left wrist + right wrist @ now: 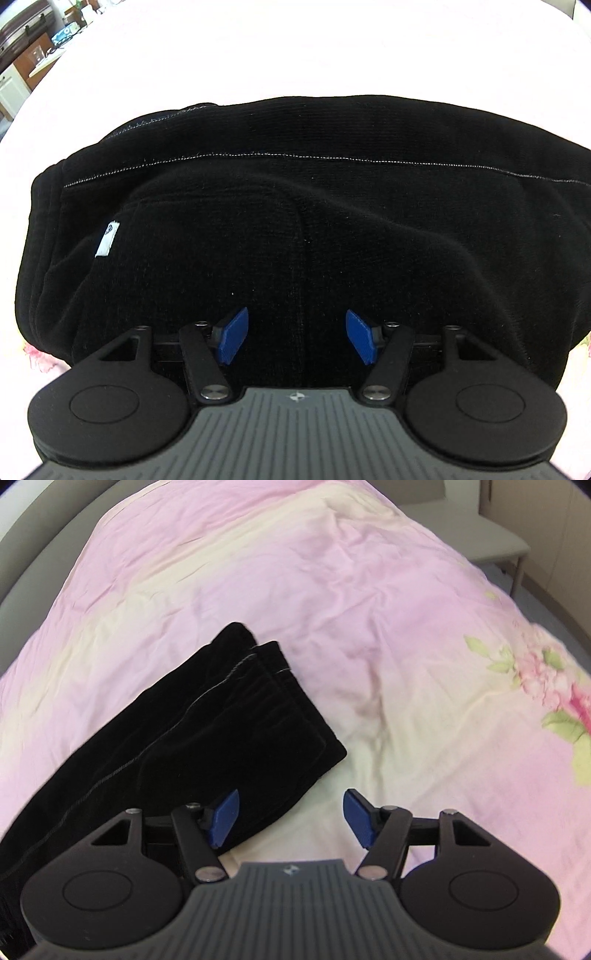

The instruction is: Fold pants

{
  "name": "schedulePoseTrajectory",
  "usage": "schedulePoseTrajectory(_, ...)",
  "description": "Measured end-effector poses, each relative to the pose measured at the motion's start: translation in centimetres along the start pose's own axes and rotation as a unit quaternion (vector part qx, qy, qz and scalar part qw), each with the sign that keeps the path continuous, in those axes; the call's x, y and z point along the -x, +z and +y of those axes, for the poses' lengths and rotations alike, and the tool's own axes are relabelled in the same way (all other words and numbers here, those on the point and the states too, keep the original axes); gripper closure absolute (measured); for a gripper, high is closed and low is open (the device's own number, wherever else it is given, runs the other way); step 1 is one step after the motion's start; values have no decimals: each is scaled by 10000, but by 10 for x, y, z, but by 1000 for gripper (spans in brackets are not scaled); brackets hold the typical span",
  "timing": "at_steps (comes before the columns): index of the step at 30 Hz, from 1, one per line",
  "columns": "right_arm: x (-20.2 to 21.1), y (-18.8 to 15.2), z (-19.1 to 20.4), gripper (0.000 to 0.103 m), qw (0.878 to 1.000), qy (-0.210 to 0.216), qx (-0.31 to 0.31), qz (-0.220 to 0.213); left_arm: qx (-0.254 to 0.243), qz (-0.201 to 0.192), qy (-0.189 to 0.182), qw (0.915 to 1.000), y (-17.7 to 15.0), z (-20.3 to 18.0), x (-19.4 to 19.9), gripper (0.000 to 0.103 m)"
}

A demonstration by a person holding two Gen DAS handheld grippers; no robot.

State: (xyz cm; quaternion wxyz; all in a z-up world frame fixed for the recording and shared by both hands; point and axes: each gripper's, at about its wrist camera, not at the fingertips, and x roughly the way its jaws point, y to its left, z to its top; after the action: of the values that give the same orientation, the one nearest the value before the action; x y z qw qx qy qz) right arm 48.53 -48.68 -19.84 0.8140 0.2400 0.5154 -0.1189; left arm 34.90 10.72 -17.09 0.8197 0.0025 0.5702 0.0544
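Black pants (295,206) with pale stitching and a small white label (108,239) fill the left wrist view, lying on the bed. My left gripper (297,336) hovers close over them, pointing steeply down, open, its blue pads apart with only cloth beneath. In the right wrist view the pants (207,731) lie as a long folded strip running from lower left up to their end near the middle. My right gripper (290,819) is open over the strip's right edge: the left pad is above the black cloth, the right pad above the bedcover. Nothing is pinched.
The pink and cream bedcover (332,590) is wrinkled and has a floral print (554,686) at the right. A grey bed frame (29,542) curves along the left, and a grey bench (506,539) stands at the far right. Kitchen furniture (26,44) shows beyond the bed.
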Motion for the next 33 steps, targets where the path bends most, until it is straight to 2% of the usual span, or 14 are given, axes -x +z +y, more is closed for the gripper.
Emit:
schedulePoseTrajectory(4,-16,4,-19,43,9981,193,-579,-4,-3,-40,3,10000,2,-2,-1,31)
schedulePoseTrajectory(8,-44,0,-34,45,9906,570,-1242,-15,194,-149,-101,9996,-11,4,17,32)
schedulePoseTrajectory(10,-53,-1,-36,45,9886,654,-1352,-98,328,-212,-215,9990,-15,9,29,32)
schedulePoseTrajectory(13,-56,-1,-30,51,9890,567,-1338,-261,400,-223,-426,9980,-28,13,47,32)
schedulePoseTrajectory(14,-56,-1,-26,56,9899,484,-1295,-326,352,-198,-490,9980,-33,9,53,32)
schedulePoseTrajectory(18,-44,1,-7,69,9951,239,-805,-521,144,-165,-791,9966,-61,-6,67,32)
schedulePoseTrajectory(20,-37,5,1,70,9966,188,-530,-604,70,-171,-889,9959,-76,-20,68,32)
schedulePoseTrajectory(23,-25,8,7,71,9972,182,-371,-628,29,-274,-765,9967,-97,-46,61,32)
schedulePoseTrajectory(27,-9,7,14,71,9974,112,-186,-684,378,-521,-600,9961,-108,-70,40,32)
schedulePoseTrajectory(28,-6,6,15,71,9974,87,-156,-700,448,-653,-395,9961,-109,-74,36,35)
schedulePoseTrajectory(29,-2,5,16,72,9973,60,-136,-713,439,-746,-162,9961,-110,-78,30,51)
schedulePoseTrajectory(30,1,5,17,72,9973,41,-131,-716,419,-792,14,9960,-109,-82,26,63)
schedulePoseTrajectory(32,5,5,19,72,9973,32,-146,-726,567,-858,-11,9947,-108,-82,25,89)
schedulePoseTrajectory(33,8,7,20,73,9971,51,-159,-745,631,-946,-48,9935,-107,-80,30,90)
